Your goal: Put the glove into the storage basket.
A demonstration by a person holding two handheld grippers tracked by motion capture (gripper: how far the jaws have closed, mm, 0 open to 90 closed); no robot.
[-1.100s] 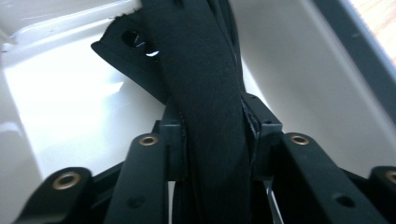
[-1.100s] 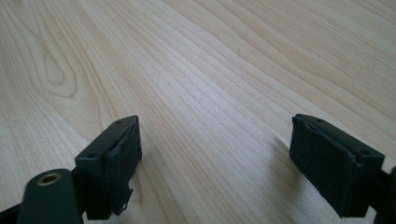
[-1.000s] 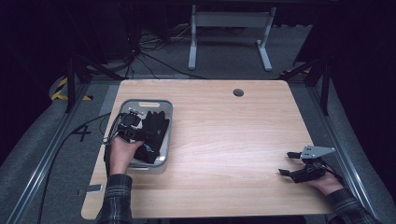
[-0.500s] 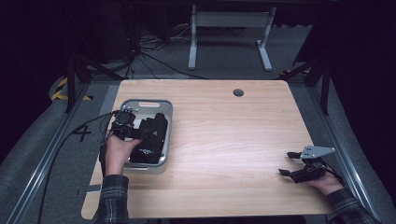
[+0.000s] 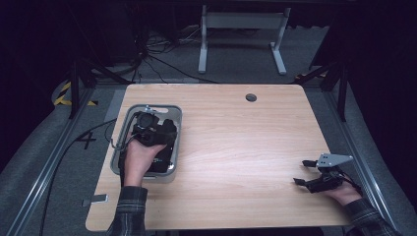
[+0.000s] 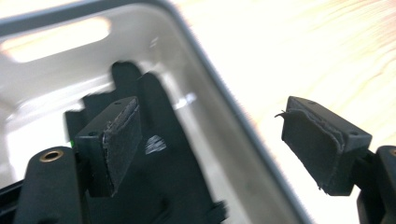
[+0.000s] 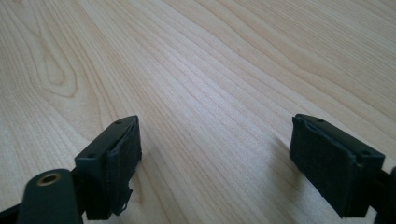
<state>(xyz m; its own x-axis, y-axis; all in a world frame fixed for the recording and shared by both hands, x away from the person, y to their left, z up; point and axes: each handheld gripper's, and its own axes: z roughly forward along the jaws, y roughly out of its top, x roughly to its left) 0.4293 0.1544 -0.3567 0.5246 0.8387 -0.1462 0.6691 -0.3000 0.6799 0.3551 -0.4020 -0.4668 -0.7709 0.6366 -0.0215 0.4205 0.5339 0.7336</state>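
High view: the left gripper (image 5: 147, 129) is hovering over the grey tray (image 5: 173, 110) at the table's (image 5: 236, 132) left side, where a black object (image 5: 164, 150) is lying inside. The right gripper (image 5: 314, 174) is resting near the right edge.

Left gripper view: jaws have just been opening and are standing apart, nothing between the pads (image 6: 122, 140); the black object (image 6: 159, 186) is lying below in the tray (image 6: 205, 88).

Right gripper view: jaws are standing apart over bare wood (image 7: 210, 84).
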